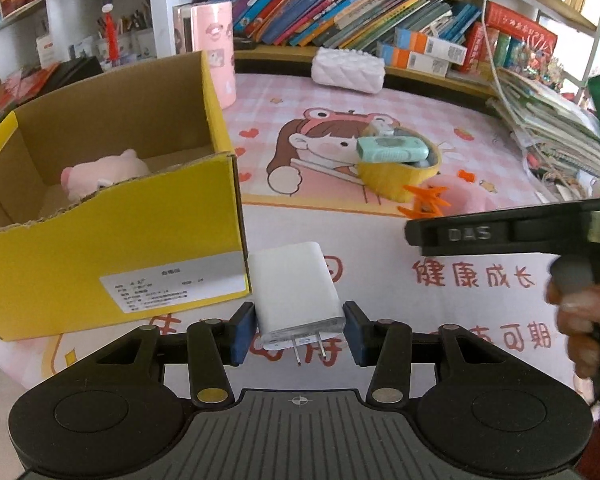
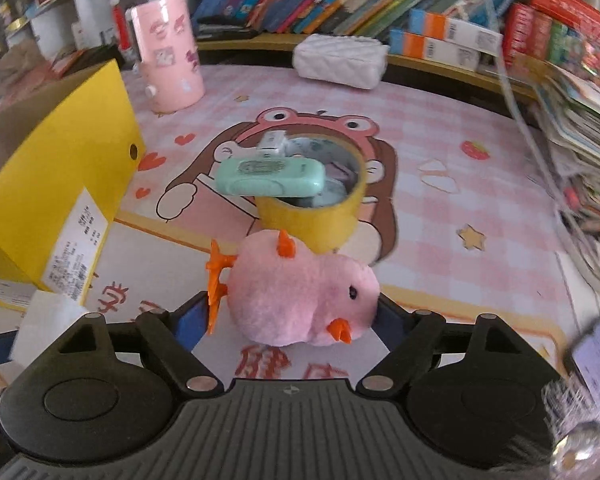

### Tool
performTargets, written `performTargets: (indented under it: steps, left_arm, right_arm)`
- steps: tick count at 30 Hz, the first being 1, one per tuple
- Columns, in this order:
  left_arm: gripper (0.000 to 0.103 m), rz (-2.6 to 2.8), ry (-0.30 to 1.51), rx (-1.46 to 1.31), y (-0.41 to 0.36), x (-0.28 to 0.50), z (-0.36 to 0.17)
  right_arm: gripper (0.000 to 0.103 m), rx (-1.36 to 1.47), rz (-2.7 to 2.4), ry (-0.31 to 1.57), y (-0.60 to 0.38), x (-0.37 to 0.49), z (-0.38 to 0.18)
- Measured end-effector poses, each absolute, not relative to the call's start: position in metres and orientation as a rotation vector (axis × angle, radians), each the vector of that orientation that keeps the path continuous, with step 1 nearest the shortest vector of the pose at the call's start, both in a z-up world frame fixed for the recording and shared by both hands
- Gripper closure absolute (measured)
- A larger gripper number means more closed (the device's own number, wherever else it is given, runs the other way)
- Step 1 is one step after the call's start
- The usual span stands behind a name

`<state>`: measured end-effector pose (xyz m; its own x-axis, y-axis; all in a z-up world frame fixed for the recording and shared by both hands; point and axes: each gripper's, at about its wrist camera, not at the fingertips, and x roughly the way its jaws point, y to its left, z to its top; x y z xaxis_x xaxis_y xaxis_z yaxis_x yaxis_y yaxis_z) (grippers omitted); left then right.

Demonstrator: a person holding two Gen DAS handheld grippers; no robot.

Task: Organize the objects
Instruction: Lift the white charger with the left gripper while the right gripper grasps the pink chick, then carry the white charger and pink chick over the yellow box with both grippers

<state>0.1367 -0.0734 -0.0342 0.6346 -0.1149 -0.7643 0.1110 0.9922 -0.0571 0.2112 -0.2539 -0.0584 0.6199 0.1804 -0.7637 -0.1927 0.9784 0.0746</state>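
The left claw [image 1: 300, 330] clamps an upright white charger [image 1: 296, 292] just beside the yellow box [image 1: 112, 240], while the right claw [image 2: 288, 320] straddles, unclosed, the pink plush chick [image 2: 300, 300] on the worktop [image 2: 460, 248].

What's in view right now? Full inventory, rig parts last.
charger: 1, white, held between left fingers
cardboard box: 1, yellow, left on mat
pig plush: 1, pink, inside box
chick plush: 1, pink with orange beak, between right fingers
tape roll: 1, yellow, mid mat, holding small items
green case: 1, mint, across roll's rim
cup: 1, pink, back left
quilted pouch: 1, white, back
books: many, mixed, shelf
left gripper: gripping charger
right gripper: open around chick
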Motion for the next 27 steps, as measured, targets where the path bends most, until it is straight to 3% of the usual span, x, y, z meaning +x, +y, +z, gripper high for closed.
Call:
performTargets:
  steps: [13,27]
  left_arm:
    - [0.058,-0.229,0.804,-0.015,-0.057,0.113,-0.019]
    - [0.058,-0.192,0.792,-0.071,0.017,0.064,-0.008]
  right_arm:
    - [0.021,0.016,0.128,0.839,-0.247,0.145,-0.026]
    - [0.021,-0.026,0.169,0.839,-0.177,0.085,-0.018]
